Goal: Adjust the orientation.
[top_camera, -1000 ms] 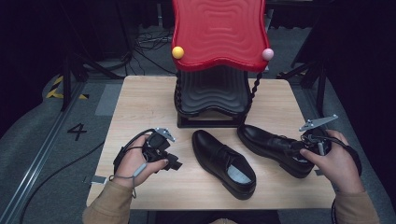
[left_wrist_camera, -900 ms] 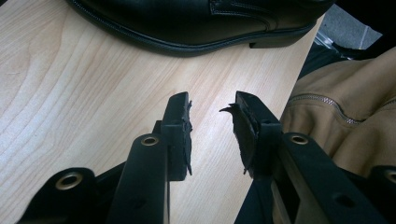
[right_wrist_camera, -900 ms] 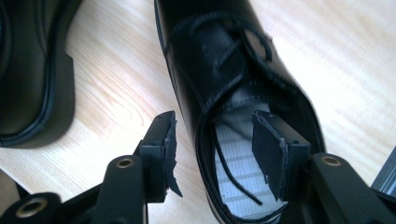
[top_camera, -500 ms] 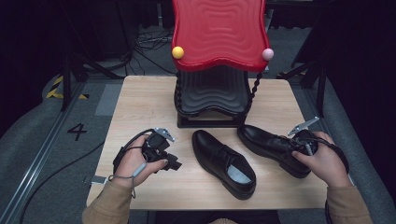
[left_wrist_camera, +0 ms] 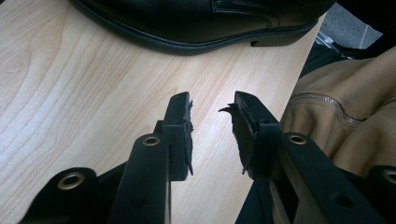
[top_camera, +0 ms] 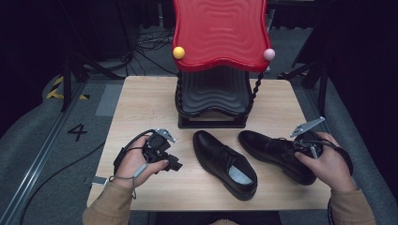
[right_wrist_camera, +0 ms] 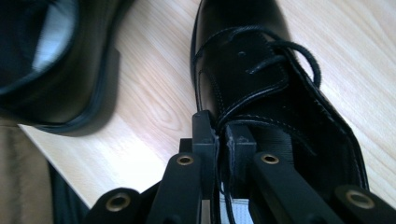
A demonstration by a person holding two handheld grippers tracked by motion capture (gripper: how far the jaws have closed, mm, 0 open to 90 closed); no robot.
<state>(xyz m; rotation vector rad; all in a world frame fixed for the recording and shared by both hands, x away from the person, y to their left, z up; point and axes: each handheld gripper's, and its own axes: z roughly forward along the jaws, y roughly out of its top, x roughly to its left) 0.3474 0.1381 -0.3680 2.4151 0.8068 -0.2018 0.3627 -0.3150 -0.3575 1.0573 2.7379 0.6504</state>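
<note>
At the near edge of the table [top_camera: 141,101], my left gripper [top_camera: 172,163] rested on the wood, jaws standing apart with nothing between them, as the left gripper view [left_wrist_camera: 212,121] confirmed; bare wood showed in the gap. My left hand [top_camera: 133,164] held it level, jaws pointing toward the nearer shoe [top_camera: 225,164].

That nearer shoe lay just beside the left gripper, near the table's middle. Its long axis ran diagonally: toe toward the far left, heel toward the near edge, opening upward.

To the right, my right gripper [right_wrist_camera: 222,135] had just been closing and was clamped on the collar edge of the right shoe [top_camera: 274,152], the leather rim pinched between the pads. My right hand [top_camera: 328,161] sat at the heel end. This shoe stood upright on its sole, long axis diagonal, toe toward the far left, heel toward the table's right edge. The two shoes lay near each other, roughly parallel, not touching.

Farther back, a black stand [top_camera: 213,101] with a red wavy top [top_camera: 220,33] stood at the table's far middle.
</note>
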